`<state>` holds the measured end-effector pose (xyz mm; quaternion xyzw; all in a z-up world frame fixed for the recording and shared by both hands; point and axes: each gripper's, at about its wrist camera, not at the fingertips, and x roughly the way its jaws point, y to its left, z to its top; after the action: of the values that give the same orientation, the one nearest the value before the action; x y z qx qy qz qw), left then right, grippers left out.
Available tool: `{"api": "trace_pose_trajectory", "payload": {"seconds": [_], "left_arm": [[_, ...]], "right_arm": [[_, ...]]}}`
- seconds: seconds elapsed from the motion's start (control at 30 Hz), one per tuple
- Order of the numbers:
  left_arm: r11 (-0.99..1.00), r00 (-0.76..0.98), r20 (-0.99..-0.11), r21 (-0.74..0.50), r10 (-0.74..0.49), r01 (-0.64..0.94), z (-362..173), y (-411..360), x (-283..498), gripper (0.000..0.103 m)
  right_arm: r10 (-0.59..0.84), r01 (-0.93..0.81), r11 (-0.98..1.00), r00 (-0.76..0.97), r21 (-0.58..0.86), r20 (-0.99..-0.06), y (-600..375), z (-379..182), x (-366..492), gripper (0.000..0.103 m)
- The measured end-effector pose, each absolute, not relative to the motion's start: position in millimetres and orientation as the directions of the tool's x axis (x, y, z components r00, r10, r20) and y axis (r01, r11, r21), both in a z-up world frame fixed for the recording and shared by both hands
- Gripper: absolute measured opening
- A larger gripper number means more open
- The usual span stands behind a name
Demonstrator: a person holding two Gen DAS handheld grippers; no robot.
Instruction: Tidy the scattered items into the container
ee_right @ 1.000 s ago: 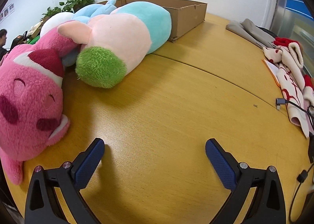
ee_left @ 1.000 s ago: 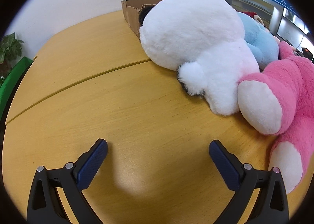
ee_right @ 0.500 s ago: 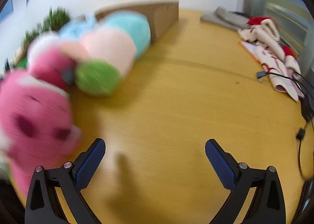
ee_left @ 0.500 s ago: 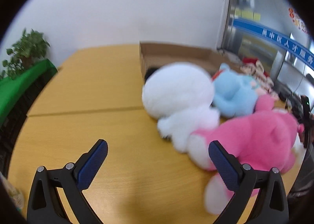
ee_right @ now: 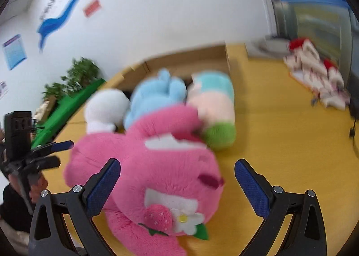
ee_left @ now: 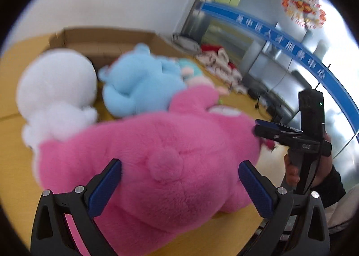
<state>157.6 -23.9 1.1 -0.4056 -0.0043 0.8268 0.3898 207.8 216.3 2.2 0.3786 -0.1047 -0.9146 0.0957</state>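
A big pink plush bear [ee_left: 157,155] lies on the yellow table, its back in the left wrist view and its face with strawberry and flower [ee_right: 157,166] in the right wrist view. My left gripper [ee_left: 179,163] is open, its blue pads on either side of the bear's back. My right gripper [ee_right: 176,161] is open too, spread around the bear's head. Each gripper shows in the other's view: the right gripper [ee_left: 257,127] by the bear's head, the left gripper [ee_right: 65,152] by its rear. Behind the bear lie a white plush [ee_left: 56,90], a blue plush [ee_left: 139,83] and a pastel plush [ee_right: 215,108]. A cardboard box [ee_right: 190,58] stands open behind them.
A heap of red and white cloth [ee_right: 314,72] lies on the table's far right, with cables near it. A potted plant [ee_right: 78,76] and a green board [ee_right: 74,103] stand beyond the left edge. A hand [ee_left: 291,166] in a dark sleeve holds the right gripper.
Both grippers rose from low over the bare table and swung inward to the pink bear, which now sits between each pair of fingers. Both stayed open.
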Motion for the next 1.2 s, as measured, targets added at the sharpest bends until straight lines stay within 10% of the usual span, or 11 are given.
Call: {"api": "trace_pose_trajectory", "payload": {"seconds": [1.2], "left_arm": [[-0.748, -0.335, -0.674, -0.534, 0.658, -0.394, -23, -50, 141, 0.102]], "right_arm": [[-0.151, 0.018, -0.976, -0.777, 0.218, -0.612, 197, -3, 213, 0.103]]}}
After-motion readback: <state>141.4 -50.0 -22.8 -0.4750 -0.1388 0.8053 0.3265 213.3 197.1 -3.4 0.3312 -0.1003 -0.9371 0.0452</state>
